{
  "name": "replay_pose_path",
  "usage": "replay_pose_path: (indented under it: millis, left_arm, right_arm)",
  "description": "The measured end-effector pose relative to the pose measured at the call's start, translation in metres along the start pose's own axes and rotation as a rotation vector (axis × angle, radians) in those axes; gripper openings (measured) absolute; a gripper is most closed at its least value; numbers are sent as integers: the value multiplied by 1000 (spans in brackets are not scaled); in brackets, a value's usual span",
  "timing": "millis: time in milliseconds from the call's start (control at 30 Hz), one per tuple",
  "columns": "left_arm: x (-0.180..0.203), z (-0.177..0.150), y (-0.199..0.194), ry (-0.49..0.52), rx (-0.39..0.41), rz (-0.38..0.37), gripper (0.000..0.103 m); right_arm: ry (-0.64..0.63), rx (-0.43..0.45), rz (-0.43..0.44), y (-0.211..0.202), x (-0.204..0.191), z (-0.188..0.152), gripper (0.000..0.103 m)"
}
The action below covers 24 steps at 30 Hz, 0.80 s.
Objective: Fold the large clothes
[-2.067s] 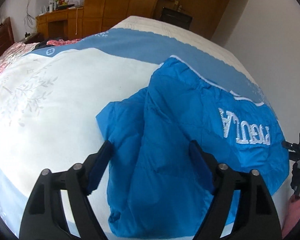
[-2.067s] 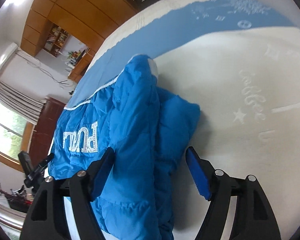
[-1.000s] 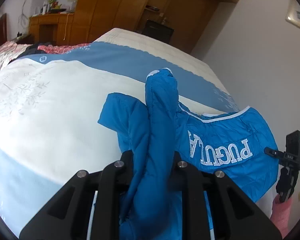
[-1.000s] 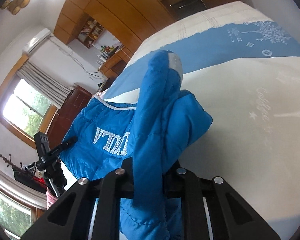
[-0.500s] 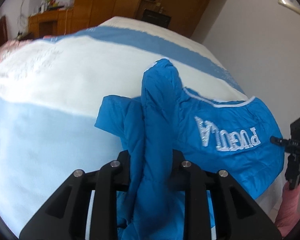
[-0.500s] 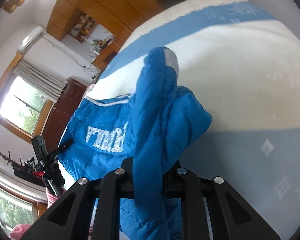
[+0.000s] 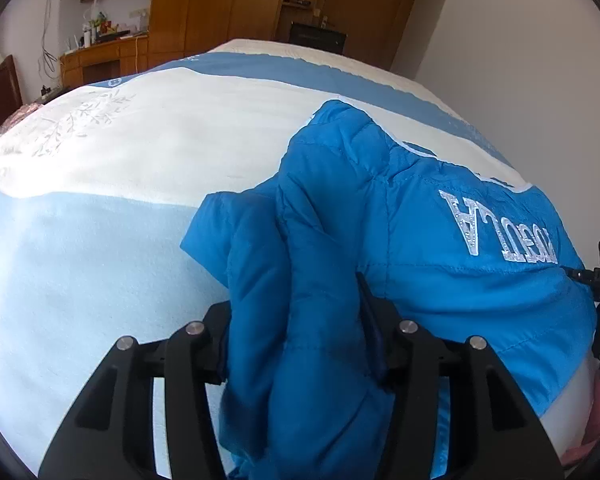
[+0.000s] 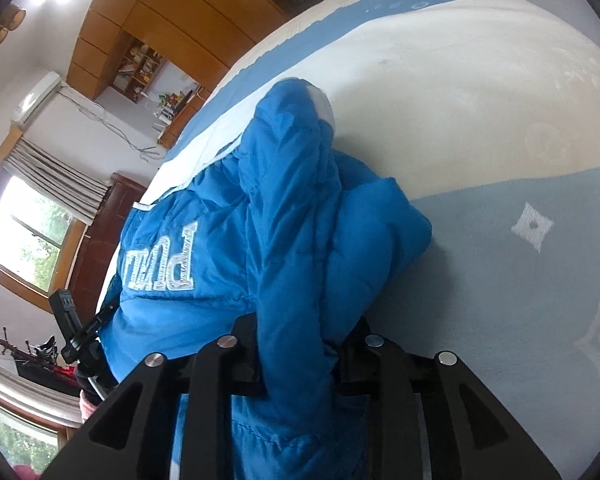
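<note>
Both grippers sit lower over the bed (image 7: 100,264) than a second ago; left gripper (image 7: 296,320) and right gripper (image 8: 300,344) are opening — blue jacket (image 7: 440,248) folds bunched between each pair of jaws

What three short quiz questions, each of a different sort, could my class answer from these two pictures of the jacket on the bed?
1. True or false: the blue jacket lies on a bare wooden floor.
2. Its lettering is: A red, B white, C black.
3. What tall furniture stands beyond the far end of the bed cover?
Key: 1 false, it lies on the bed cover. 2 B. 3 a wooden wardrobe.
</note>
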State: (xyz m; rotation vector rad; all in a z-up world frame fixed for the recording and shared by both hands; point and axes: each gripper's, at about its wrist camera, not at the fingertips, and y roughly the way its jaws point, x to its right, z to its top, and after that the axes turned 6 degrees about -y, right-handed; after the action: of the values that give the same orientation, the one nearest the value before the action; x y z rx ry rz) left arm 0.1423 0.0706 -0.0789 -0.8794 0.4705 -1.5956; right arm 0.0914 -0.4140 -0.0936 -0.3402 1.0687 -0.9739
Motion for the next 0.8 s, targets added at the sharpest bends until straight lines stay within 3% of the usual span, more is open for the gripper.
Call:
replay_pose_path:
  millis: [367,433,700,800]
  left_arm:
    - [-1,0,0,-27,8,11,54]
    - [-5,2,-3,-67,-7,-5,55]
    - [-7,-5,-38,-121,15,10,59]
    - [-6,-12,-56,-129,47,21,59]
  right_arm:
    - [-58,37,-47,-1,-7,-12,32]
    - [-70,35,-87,-6,-14,-12,39]
    - [-139,86,-223,-40,-40,-24,40]
    - [-158,150,-260,-58,-50,-35,38]
